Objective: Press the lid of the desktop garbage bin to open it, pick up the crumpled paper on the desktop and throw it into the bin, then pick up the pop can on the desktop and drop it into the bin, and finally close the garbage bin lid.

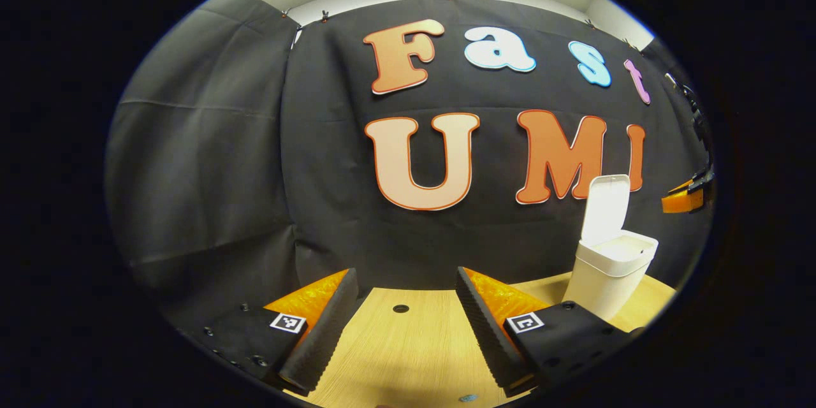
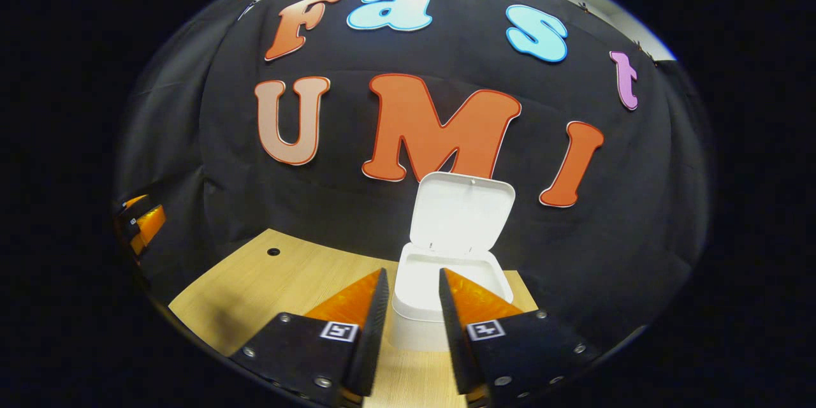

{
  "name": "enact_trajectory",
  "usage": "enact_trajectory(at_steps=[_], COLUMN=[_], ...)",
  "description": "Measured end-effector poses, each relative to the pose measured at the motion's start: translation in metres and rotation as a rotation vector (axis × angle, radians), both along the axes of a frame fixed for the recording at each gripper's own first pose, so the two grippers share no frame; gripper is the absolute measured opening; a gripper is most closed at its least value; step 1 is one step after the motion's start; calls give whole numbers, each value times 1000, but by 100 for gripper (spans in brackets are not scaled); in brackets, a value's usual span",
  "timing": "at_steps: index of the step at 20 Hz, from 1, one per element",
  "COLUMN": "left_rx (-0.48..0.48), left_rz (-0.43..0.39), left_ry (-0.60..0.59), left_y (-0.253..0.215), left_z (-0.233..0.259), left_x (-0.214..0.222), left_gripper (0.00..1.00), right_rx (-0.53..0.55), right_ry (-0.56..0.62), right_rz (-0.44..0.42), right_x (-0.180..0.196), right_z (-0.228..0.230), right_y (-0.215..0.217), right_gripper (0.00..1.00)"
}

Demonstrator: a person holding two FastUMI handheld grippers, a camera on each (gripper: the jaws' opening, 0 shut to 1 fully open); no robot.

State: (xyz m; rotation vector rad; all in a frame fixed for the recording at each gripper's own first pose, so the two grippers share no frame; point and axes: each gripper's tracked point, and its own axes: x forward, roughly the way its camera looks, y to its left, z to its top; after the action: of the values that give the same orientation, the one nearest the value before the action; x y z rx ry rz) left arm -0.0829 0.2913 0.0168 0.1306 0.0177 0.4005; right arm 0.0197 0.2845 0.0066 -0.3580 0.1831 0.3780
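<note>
One white bin (image 2: 446, 293) is seen on the tabletop (image 2: 255, 280) by the back cloth, its one lid (image 2: 460, 213) flipped upright. The right claw (image 2: 413, 296) is held just before it, slightly parted, nothing gripped. The left claw (image 1: 403, 306) is spread wide, empty, bin off to its right.

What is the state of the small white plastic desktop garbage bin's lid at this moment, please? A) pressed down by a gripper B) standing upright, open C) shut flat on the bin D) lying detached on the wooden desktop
B: in the right gripper view the white hinged lid stands upright behind the rim of the small white plastic garbage bin, leaving its opening exposed; the left gripper view shows the lid raised too.
</note>
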Motion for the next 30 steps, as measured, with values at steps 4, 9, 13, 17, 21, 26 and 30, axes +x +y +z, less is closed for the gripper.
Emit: enact_trajectory(at_steps=[4,9,13,17,21,26,30], left_rx=[7,4,0,-30,-39,-59,-101], left_rz=[-33,-67,-77,-105,-113,-141,-138], left_ry=[7,31,87,151,232,354,476], left_y=[-19,-40,-48,-57,-62,-77,-81], left_z=[-8,-32,-65,-106,-150,-219,-273], left_x=[5,11,12,13,12,3,-4], left_gripper=[99,98,100,100,100,100,100], right_rx=[9,40,49,28,-29,-82,-111], right_ry=[13,44,90,112,129,182,230], right_rz=[44,35,24,6,-19,-43,-69], right_x=[-14,-13,-9,-3,4,3,4], right_z=[-25,-39,-53,-67,-84,-109,-130], right_y=[9,6,-2,-12,-26,-42,-56], right_gripper=[96,99,99,99,99,99,99])
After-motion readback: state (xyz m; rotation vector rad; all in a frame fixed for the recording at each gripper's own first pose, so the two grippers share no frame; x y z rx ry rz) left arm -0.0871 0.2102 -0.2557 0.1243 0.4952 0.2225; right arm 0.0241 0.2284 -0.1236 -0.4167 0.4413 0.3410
